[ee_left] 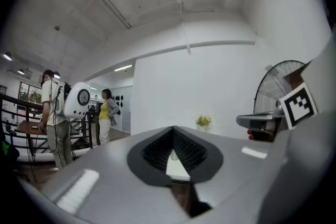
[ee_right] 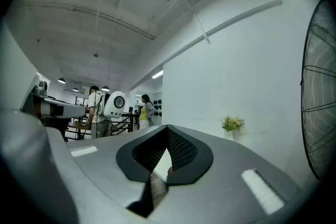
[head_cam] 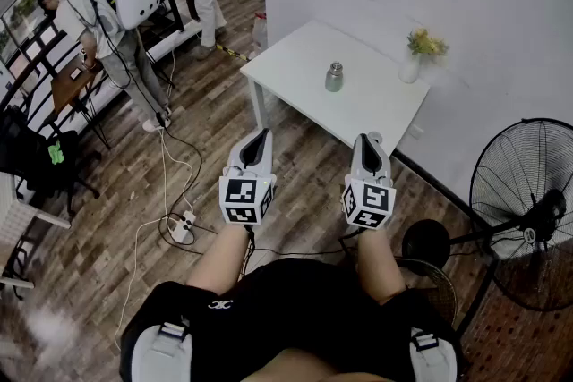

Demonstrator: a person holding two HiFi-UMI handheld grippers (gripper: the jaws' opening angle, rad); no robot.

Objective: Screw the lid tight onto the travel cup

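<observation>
The travel cup (head_cam: 334,77) stands upright near the middle of the white table (head_cam: 291,58), silver, with its top on. A small vase of flowers (head_cam: 411,60) sits towards the table's far corner, well apart from the cup. Both grippers hang short of the table edge, over the wooden floor (head_cam: 206,121). The left gripper (head_cam: 260,135) has its jaws pressed together, nothing between them. The right gripper (head_cam: 368,140) is the same, jaws closed and empty. The cup lies well ahead, between the two lines of aim. A standing fan (head_cam: 528,210) is off to the right.
</observation>
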